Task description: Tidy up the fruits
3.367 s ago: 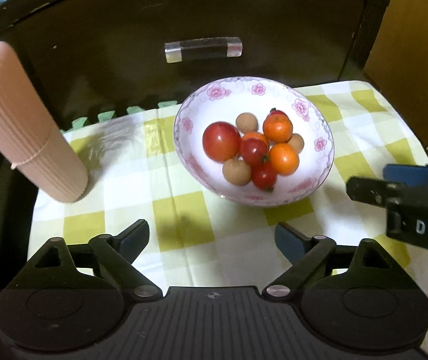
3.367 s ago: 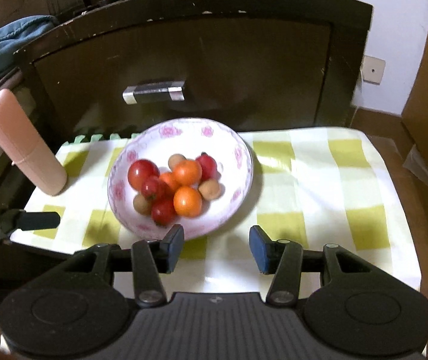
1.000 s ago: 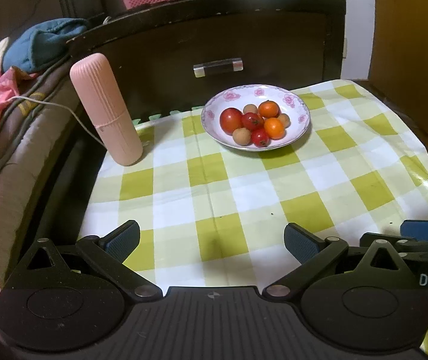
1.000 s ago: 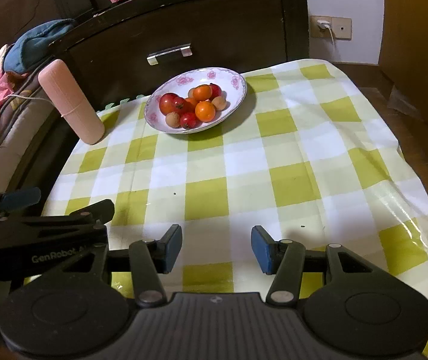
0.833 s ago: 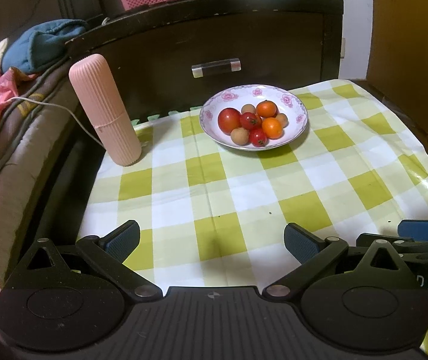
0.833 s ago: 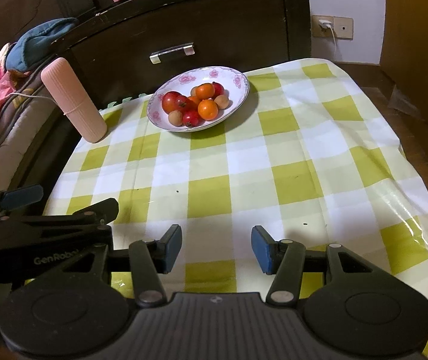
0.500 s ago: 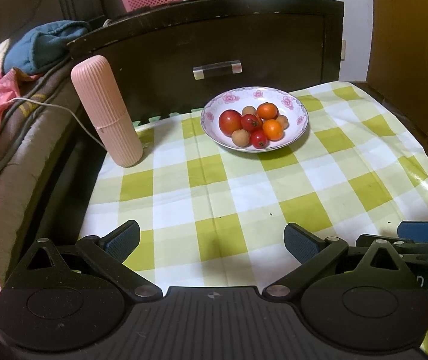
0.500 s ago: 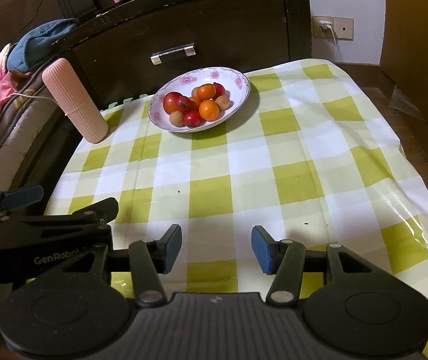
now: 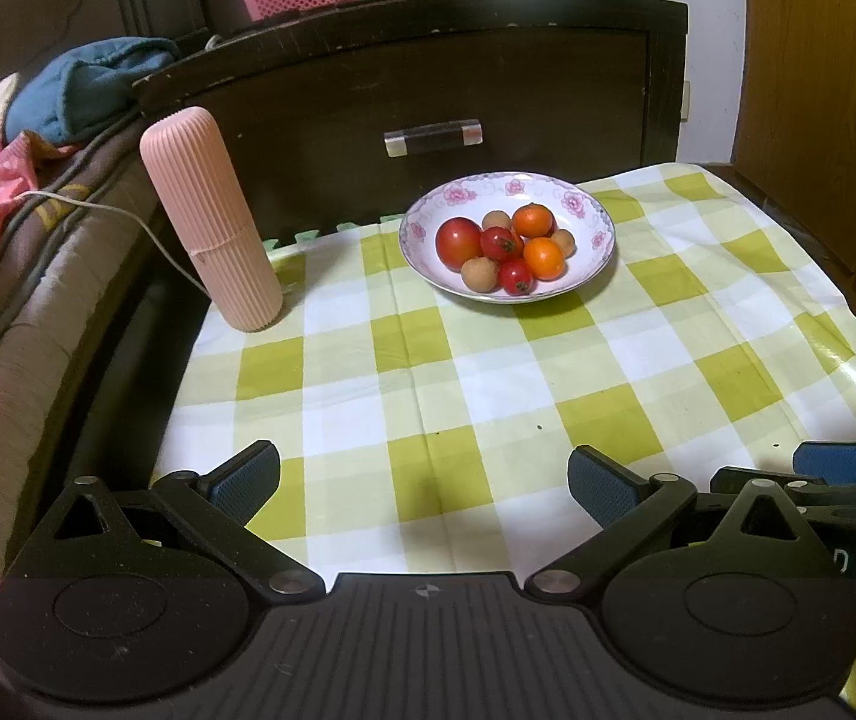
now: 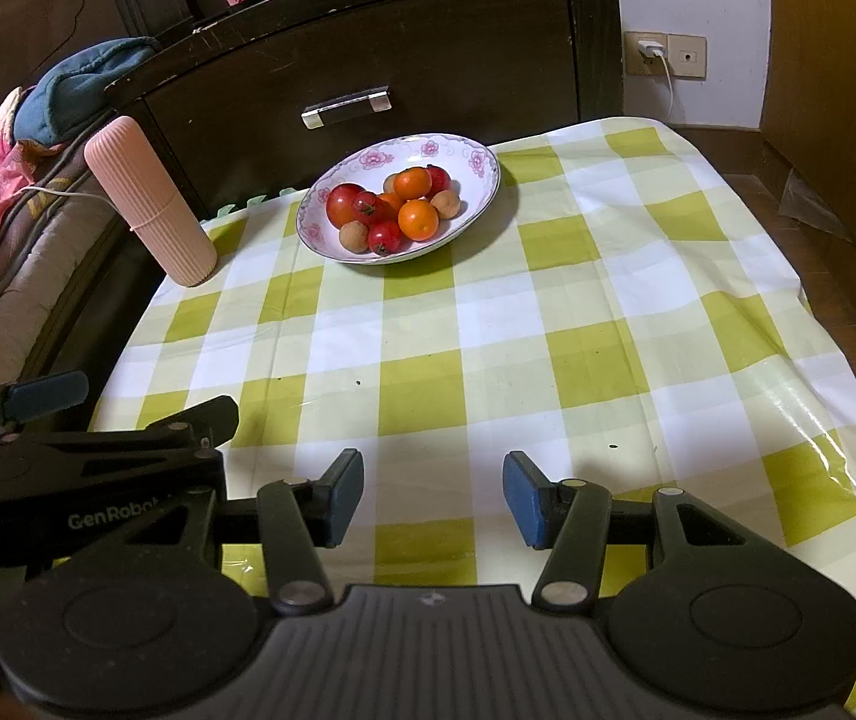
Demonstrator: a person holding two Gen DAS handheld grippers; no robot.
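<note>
Both the left gripper [image 9: 422, 483] and right gripper [image 10: 433, 495] gape empty over a checked tablecloth [image 10: 488, 324], the fruit bowl [image 10: 476, 204] and pink ribbed case [image 10: 149, 207] far beyond.

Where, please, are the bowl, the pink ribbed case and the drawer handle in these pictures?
bowl [image 9: 599, 222]: left wrist view, on its flowered right rim.
pink case [image 9: 212, 222]: left wrist view, on the middle of its ribbed side.
drawer handle [image 10: 347, 107]: right wrist view, on the middle of the bar.

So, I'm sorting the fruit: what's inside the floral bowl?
The floral bowl holds red tomatoes, orange fruits and small brown fruits. Anything beneath the pile is hidden.
</note>
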